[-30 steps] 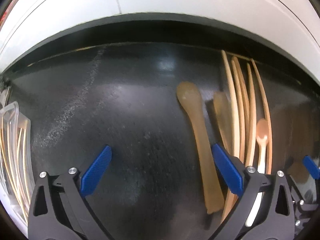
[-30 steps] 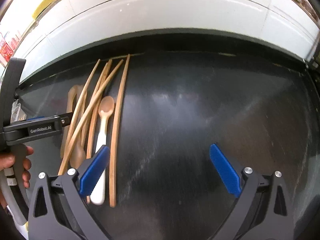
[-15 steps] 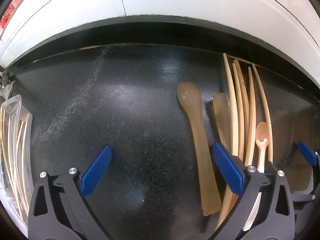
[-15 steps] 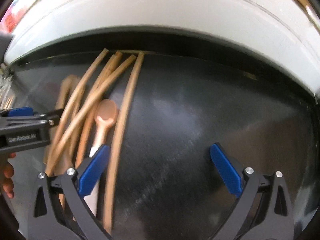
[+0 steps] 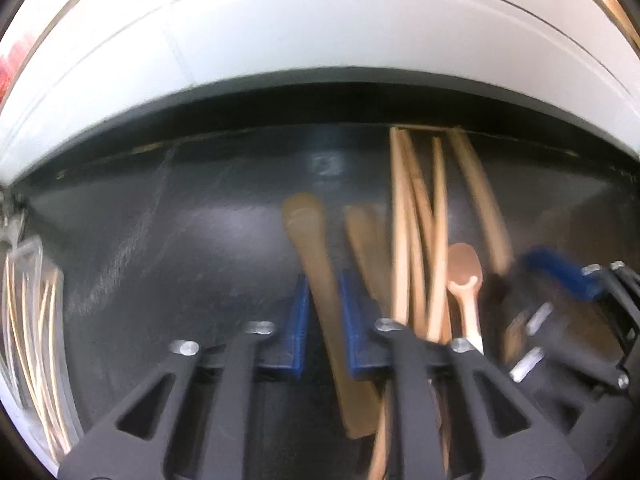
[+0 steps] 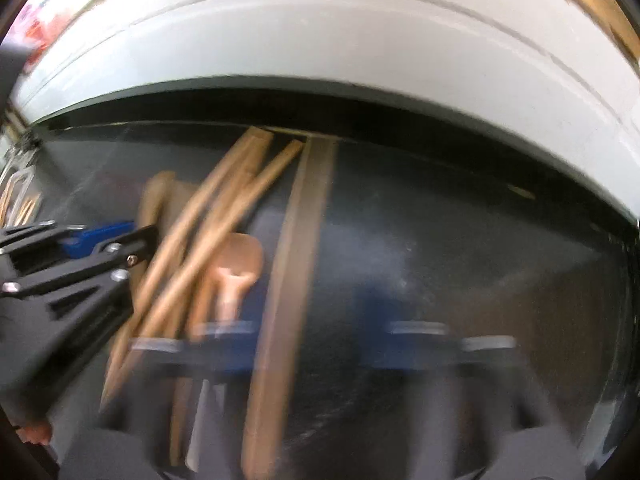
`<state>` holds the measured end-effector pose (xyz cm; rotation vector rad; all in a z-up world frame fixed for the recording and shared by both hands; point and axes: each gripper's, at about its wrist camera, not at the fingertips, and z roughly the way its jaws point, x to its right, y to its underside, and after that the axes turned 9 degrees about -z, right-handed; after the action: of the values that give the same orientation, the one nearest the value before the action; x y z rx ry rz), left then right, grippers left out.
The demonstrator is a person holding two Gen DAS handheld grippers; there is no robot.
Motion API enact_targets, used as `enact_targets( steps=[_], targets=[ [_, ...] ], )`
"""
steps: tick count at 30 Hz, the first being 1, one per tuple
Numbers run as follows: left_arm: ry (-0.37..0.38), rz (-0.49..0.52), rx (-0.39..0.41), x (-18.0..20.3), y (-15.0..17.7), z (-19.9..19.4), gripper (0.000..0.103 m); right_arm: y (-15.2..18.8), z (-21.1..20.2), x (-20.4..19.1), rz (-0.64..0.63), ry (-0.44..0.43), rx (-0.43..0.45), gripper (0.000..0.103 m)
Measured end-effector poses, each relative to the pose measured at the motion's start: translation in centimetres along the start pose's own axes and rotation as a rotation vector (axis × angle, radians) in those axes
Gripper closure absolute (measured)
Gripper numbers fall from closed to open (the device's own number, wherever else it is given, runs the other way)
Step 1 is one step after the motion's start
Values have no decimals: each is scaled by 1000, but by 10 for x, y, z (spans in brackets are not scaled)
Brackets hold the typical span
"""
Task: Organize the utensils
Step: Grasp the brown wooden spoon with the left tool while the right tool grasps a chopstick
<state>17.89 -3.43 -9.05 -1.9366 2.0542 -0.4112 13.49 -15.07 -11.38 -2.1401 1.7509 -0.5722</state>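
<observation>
On the dark counter [image 5: 160, 240], the left gripper [image 5: 322, 320] is closing, its blue pads [image 5: 298, 316] flanking a tan spatula [image 5: 316, 264]. The right gripper [image 6: 308, 344] has clamped a wooden chopstick [image 6: 296, 248], though blur obscures the contact.

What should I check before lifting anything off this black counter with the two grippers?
1. Left gripper around the tan spoon: ok, jaws closing with the handle between them.
2. Right gripper holding the lone chopstick: cannot tell, shut but blurred.
3. Clear tray in view for drop-off: ok, at the left, chopsticks inside.
4. Grippers apart from each other: ok.
</observation>
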Motion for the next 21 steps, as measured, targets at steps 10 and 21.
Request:
enact_targets(
  steps=[10,21],
  targets=[
    [75,-21,-17,-19,-15,-22,92,8,-1,47,122,-89,-33,96],
    [150,-94,18,-66,-11,-67,93,21,-42,57,132,-74,36,96]
  ],
)
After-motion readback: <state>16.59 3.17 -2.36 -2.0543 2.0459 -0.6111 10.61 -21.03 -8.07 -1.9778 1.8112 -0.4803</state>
